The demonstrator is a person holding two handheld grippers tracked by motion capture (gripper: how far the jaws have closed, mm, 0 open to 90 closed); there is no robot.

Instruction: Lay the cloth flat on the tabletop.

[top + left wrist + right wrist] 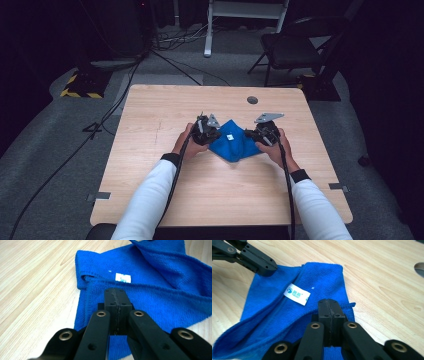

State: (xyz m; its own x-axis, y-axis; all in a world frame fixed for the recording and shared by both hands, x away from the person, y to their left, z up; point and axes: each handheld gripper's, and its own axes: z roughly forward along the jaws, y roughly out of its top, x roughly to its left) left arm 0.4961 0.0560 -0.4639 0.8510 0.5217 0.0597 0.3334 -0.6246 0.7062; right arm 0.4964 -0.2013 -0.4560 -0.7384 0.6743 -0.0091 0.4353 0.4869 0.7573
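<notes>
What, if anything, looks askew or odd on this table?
Nothing is damaged or spilled. The blue microfibre cloth lies rumpled and unevenly folded, its white label exposed, while the left gripper and right gripper pinch its opposite edges.

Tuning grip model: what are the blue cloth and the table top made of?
Blue cloth: looks like microfibre terry, matte, with a short looped pile, stitched hem and a sewn white label. Table top: pale wood-grain surface, smooth and low-sheen; probably laminate or veneer, cannot tell which.
</notes>
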